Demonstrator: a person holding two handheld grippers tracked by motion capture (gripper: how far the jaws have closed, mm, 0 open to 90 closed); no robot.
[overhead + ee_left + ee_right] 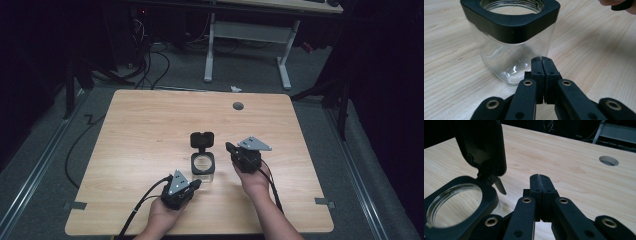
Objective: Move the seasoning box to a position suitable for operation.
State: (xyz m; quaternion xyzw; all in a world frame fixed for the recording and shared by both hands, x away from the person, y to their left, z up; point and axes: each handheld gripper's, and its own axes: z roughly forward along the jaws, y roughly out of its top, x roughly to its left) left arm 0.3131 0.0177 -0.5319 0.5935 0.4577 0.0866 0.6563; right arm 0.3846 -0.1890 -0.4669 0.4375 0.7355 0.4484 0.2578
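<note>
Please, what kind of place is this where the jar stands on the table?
Probably a lab or workshop set up for recording, not a home. A plain wooden table stands on grey carpet, cables trail across the floor behind it, and a white-legged desk stands in the dark background.

I'm working in what looks like a lab or office test room: a wooden desk (150, 130) on grey carpet (45, 165), cables (150, 65) beyond it, a white-legged desk (285, 60) behind.
</note>
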